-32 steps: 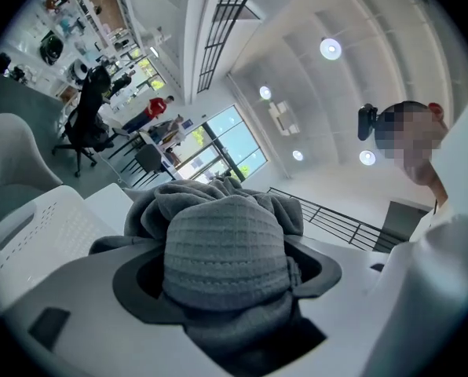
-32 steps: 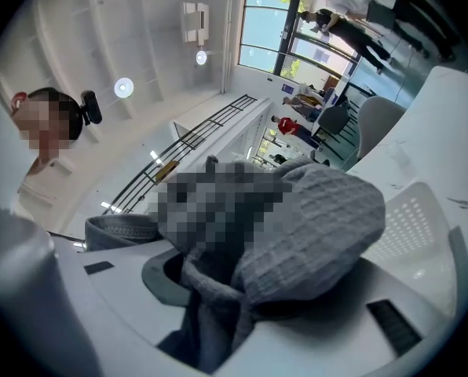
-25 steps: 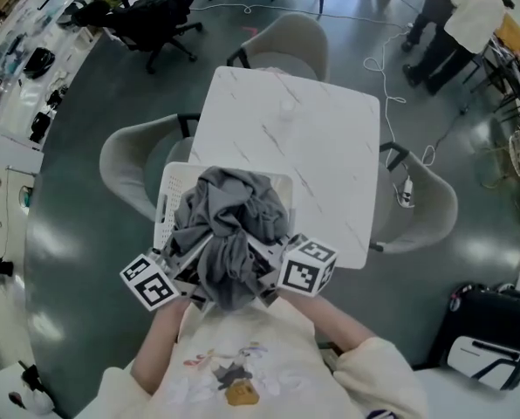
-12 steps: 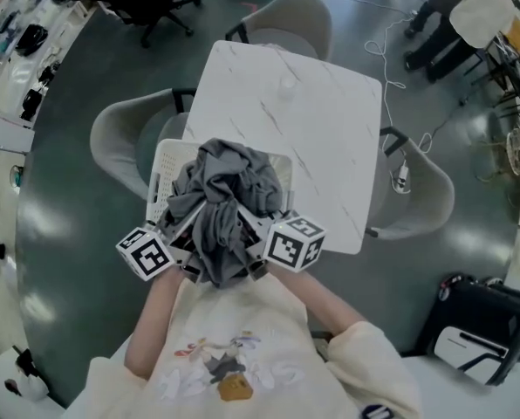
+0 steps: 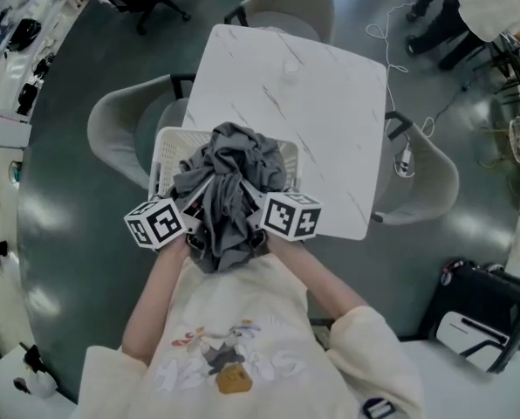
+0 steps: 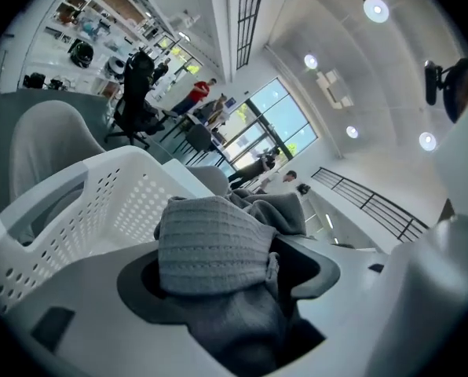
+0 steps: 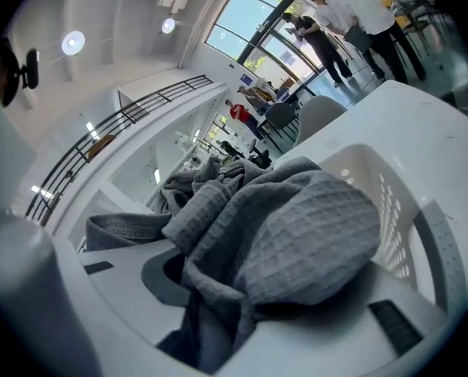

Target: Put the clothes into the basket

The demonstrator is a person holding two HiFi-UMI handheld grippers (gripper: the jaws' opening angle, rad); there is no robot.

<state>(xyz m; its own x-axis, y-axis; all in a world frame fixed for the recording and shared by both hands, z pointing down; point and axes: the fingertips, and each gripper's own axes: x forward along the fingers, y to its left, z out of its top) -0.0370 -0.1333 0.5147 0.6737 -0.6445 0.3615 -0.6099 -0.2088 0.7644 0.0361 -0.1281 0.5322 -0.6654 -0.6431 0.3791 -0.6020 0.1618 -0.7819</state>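
Observation:
A bundle of grey clothes (image 5: pixel 228 190) hangs over the white perforated basket (image 5: pixel 167 151) at the near left corner of the white table (image 5: pixel 304 103). Both grippers hold it from the near side. My left gripper (image 5: pixel 196 219) is shut on a fold of the grey ribbed cloth (image 6: pixel 210 246). My right gripper (image 5: pixel 251 219) is shut on another bunch of the same cloth (image 7: pixel 297 242). The cloth fills the gap between each pair of jaws and hides the fingertips. The basket's wall (image 6: pixel 100 203) lies left of the left gripper, and its rim (image 7: pixel 407 203) lies right of the right gripper.
Grey chairs stand round the table: one at the left (image 5: pixel 120 138), one at the far side (image 5: pixel 295 7), one at the right (image 5: pixel 430 182). A cable (image 5: pixel 391 51) trails on the dark floor. People stand at the far right (image 5: pixel 478 7). A dark case (image 5: pixel 487 312) sits at the near right.
Both grippers have carried the grey bundle a little forward, further over the basket. The camera has also tilted, so the table sits higher in view. Both grips are unchanged.

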